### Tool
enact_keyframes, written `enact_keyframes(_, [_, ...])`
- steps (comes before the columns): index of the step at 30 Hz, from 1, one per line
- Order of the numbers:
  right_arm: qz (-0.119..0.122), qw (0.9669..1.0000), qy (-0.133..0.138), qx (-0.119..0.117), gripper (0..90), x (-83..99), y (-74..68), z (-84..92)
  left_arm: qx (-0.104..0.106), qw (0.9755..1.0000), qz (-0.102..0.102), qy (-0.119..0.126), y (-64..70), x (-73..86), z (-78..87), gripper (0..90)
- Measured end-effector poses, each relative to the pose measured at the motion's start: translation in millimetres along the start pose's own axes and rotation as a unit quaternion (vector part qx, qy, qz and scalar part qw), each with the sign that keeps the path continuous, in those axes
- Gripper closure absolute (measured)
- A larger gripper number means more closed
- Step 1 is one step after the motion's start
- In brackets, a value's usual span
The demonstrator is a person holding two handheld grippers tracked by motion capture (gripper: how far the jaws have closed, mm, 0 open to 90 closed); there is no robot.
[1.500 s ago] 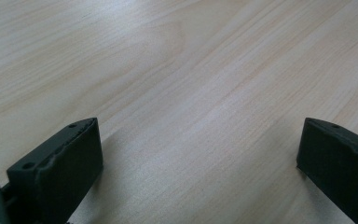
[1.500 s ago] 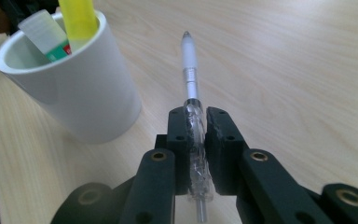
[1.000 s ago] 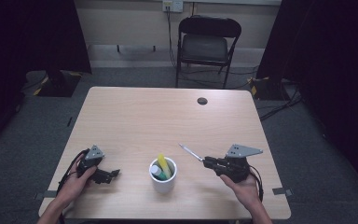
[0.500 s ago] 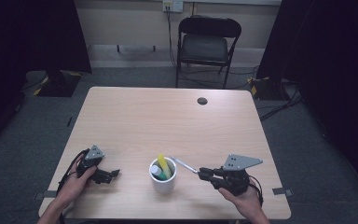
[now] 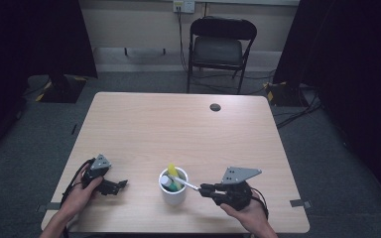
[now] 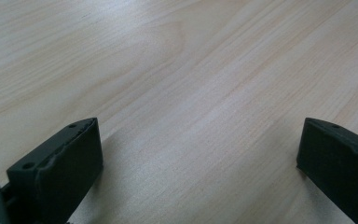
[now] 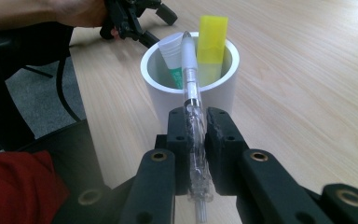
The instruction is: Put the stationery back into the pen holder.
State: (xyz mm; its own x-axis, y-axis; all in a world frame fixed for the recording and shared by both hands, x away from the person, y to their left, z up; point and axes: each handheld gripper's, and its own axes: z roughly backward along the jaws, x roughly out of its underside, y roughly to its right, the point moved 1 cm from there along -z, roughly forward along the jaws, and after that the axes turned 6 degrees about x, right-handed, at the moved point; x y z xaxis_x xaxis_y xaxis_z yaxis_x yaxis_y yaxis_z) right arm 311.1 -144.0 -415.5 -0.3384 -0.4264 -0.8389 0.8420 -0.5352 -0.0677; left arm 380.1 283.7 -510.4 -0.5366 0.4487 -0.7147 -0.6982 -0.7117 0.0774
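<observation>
- A clear-barrelled pen (image 7: 192,105) is held lengthwise between the two jaws of the right claw (image 7: 196,123), its white tip pointed at the mouth of a white cup (image 7: 191,98); in the high view the pen (image 5: 186,184) is seen slanting from the claw to the cup's rim.
- The pen is judged to be gripped near its rear end so that the front can be lowered into the cup without the jaws meeting the rim.
- The tip is seen over the cup's opening; whether it touches the rim or the contents cannot be told.
- Two things are already stood in the cup: a yellow marker (image 7: 212,44) upright at the far wall, and a white-and-green tube (image 7: 173,58) leaning beside it.
- The cup (image 5: 173,188) is placed near the front edge of the desk (image 5: 178,124), between the two hands, presumably within reach of both.
- The right claw (image 5: 206,190) is closed firmly on the pen, with the pads pressed against the barrel on both sides.
- The left claw (image 5: 120,184) is rested on the desk to the cup's left, well apart from it; its jaws are spread wide over bare wood, with nothing held or touched between them.
</observation>
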Motion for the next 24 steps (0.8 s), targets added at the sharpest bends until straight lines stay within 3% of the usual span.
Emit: enact_keyframes(24, [-0.005,0.9996,-0.027,0.01,80.4,-13.9,-1.7,-16.5,0.0,1.0,0.0,0.0,0.0,0.0,0.0,0.0])
